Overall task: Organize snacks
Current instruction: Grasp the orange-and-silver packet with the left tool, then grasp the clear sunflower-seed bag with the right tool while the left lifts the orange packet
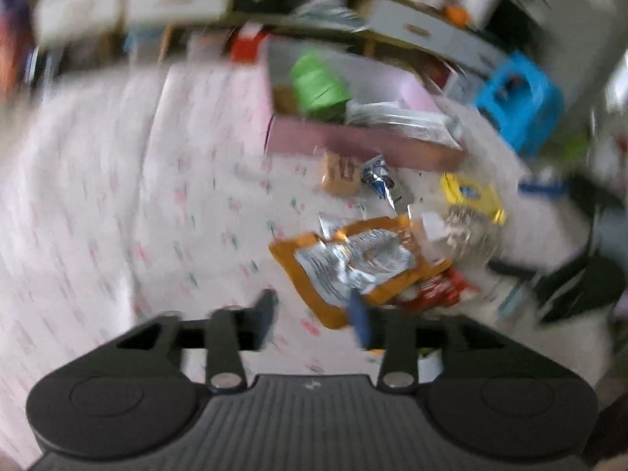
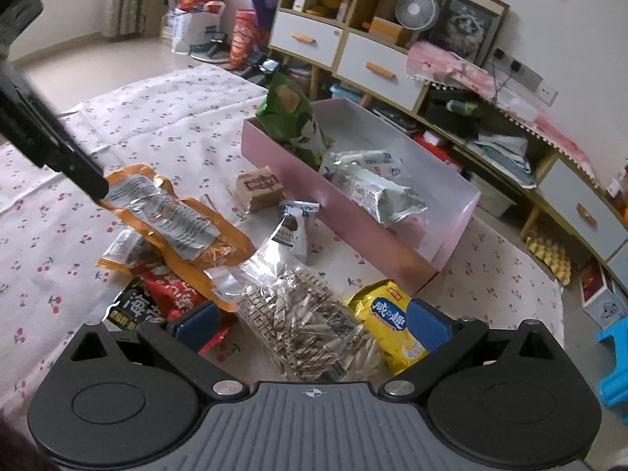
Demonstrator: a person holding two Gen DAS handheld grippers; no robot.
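Note:
Loose snacks lie on a cherry-print cloth in front of a pink box (image 2: pixel 392 231) that holds a green chip bag (image 2: pixel 290 117) and silver packs. My left gripper (image 1: pixel 314 314) is open, with its right finger at the corner of an orange and silver bag (image 1: pixel 353 263); this view is blurred. In the right wrist view the left gripper's finger (image 2: pixel 84 174) touches that bag's far corner (image 2: pixel 176 216). My right gripper (image 2: pixel 314 325) is open and empty, with a clear bag of sunflower seeds (image 2: pixel 306 318) between its fingers. A yellow bag (image 2: pixel 388 318) lies by its right finger.
A brown wrapped cake (image 2: pixel 259 188), a small white and blue packet (image 2: pixel 294 231) and a red and black pack (image 2: pixel 165 294) lie among the snacks. Shelves and drawers (image 2: pixel 353 55) stand behind the table. A blue stool (image 2: pixel 614 361) stands at the right.

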